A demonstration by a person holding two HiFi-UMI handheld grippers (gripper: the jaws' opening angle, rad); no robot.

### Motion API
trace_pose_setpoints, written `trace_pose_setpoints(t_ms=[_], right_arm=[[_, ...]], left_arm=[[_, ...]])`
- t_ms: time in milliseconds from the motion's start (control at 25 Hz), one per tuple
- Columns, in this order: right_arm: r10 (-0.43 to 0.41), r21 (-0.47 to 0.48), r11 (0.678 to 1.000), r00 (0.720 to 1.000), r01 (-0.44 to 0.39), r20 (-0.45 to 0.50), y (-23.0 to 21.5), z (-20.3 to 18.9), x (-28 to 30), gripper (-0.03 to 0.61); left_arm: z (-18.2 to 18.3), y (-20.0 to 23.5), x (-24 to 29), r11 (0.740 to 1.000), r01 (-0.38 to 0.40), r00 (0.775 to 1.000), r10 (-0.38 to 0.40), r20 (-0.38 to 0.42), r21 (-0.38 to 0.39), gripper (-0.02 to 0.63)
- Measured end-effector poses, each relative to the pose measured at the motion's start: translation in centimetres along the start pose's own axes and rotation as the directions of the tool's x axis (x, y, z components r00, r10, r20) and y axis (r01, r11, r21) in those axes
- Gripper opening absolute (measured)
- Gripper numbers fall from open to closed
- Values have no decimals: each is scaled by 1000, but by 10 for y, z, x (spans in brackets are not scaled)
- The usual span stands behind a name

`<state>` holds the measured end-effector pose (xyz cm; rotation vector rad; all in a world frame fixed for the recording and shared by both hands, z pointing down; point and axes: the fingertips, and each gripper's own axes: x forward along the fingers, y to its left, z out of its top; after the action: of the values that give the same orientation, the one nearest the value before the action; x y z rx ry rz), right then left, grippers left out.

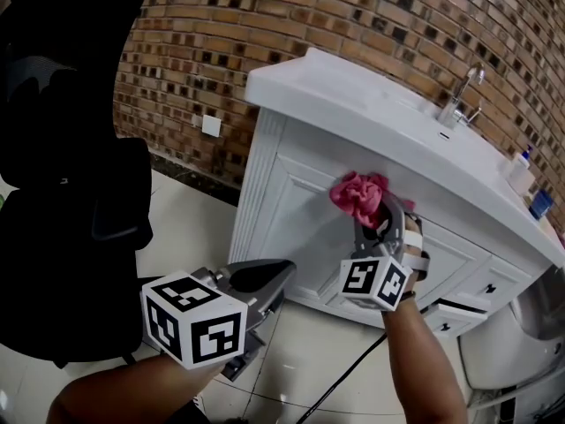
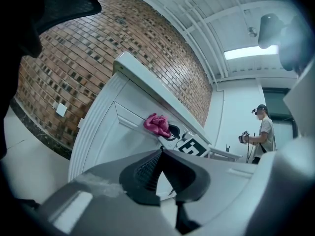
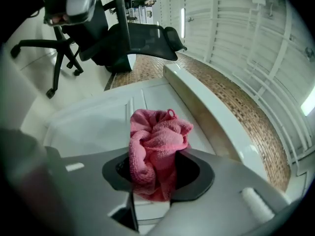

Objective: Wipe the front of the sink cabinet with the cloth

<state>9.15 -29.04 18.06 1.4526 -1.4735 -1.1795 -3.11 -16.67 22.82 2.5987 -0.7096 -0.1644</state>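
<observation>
The right claw is clenched on a bunched pink cloth, and the wad sticks out past its tips. The cloth lies against the front of the white sink cabinet, high on the panelled door and just under the overhanging basin edge. From the right gripper view the cloth fills the gap of the right claw, with the cabinet's white panel right behind it.

The left claw hangs low and well to the left of the cabinet's front, apart from it. Its jaws are closed together on nothing, as the left gripper view confirms for the left claw. That view also catches the cloth touching the cabinet door.

On top of the cabinet stands a chrome faucet, and a small white bottle sits near the cabinet's right end. Behind the cabinet rises a brick wall. A black office chair stands to the left of the cabinet on the tiled floor. Beyond the cabinet's far end a person stands.
</observation>
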Motion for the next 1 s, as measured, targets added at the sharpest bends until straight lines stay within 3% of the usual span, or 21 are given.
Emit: trace_pose_setpoints(t_ms=[1000], right_arm=[[130, 68, 990, 990, -127, -49, 105, -36, 3, 153]], left_arm=[[-3, 8, -6, 1000, -21, 1000, 21, -6, -21, 3]])
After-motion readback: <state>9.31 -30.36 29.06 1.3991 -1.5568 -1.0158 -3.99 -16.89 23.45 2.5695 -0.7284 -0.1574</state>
